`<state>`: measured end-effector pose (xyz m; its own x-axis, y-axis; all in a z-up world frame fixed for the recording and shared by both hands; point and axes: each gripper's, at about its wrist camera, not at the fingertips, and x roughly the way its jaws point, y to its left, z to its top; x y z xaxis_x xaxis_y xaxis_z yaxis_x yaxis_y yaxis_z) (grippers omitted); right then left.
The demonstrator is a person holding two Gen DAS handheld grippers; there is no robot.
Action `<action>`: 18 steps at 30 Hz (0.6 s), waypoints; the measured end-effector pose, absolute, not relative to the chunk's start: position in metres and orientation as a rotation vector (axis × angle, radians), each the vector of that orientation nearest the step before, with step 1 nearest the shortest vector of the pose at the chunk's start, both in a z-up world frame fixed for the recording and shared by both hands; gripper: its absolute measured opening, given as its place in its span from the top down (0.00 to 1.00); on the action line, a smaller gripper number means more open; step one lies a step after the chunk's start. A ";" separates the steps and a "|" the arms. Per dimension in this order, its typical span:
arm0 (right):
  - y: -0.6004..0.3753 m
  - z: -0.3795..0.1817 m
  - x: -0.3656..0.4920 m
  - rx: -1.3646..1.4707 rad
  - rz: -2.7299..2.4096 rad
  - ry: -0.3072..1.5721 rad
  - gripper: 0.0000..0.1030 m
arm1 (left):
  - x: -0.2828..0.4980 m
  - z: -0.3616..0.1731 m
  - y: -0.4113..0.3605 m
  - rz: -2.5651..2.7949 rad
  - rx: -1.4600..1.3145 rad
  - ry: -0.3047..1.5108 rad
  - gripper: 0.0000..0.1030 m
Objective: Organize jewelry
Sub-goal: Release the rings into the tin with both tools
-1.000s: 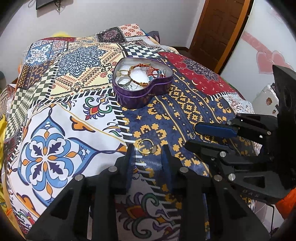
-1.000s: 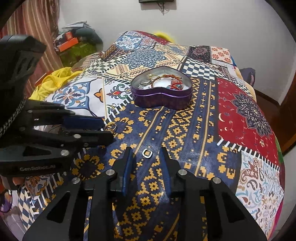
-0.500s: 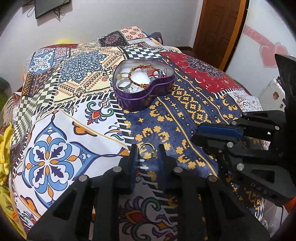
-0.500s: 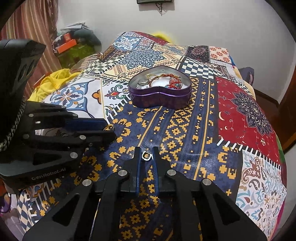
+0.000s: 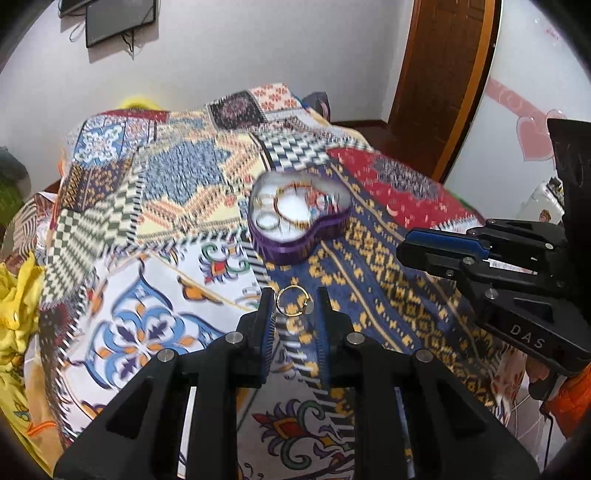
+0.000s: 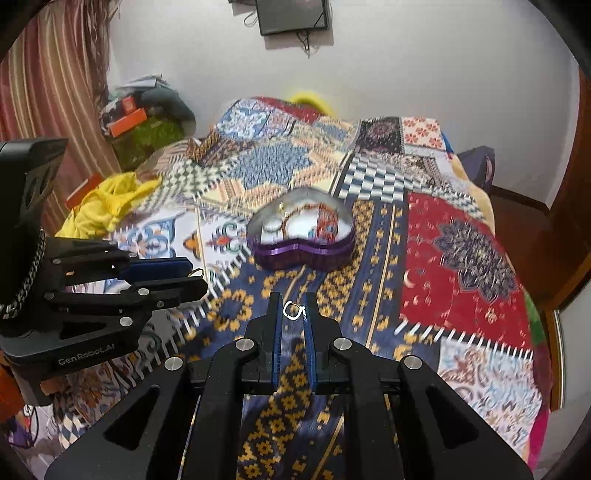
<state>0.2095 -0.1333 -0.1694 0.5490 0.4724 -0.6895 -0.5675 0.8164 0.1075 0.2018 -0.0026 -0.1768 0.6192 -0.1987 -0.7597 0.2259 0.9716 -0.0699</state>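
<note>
Left gripper [image 5: 293, 308] low in the frame, fingers pinching a gold ring [image 5: 291, 300] by its edges above the quilt [image 5: 140, 325]. Right gripper [image 6: 293, 312], lower centre of its view, fingers nipped onto a small silver ring [image 6: 292, 310], also off the cloth. Beyond both, mid-frame, the purple heart tin [image 5: 299, 229] sits on the quilt, open, with bangles and beads inside. Top of frame, a dark screen [image 6: 293, 14] on the white wall.

Patchwork bedspread [image 5: 155, 206], wall TV [image 6: 291, 14], wood door [image 5: 439, 74].
</note>
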 end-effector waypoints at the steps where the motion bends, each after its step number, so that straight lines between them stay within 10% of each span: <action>1: -0.133 -0.165 0.211 -0.128 0.616 0.763 0.91 | 0.203 -0.173 -0.002 -0.244 0.031 0.860 0.81; 18: -0.131 -0.128 0.243 -0.055 0.603 0.644 0.91 | 0.232 -0.122 0.007 -0.245 -0.008 0.726 0.81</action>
<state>0.2429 -0.1310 -0.1275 0.6352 0.5110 -0.5792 -0.5443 0.8282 0.1336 0.2325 0.0072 -0.1224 0.7205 -0.2245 -0.6561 0.2192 0.9714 -0.0917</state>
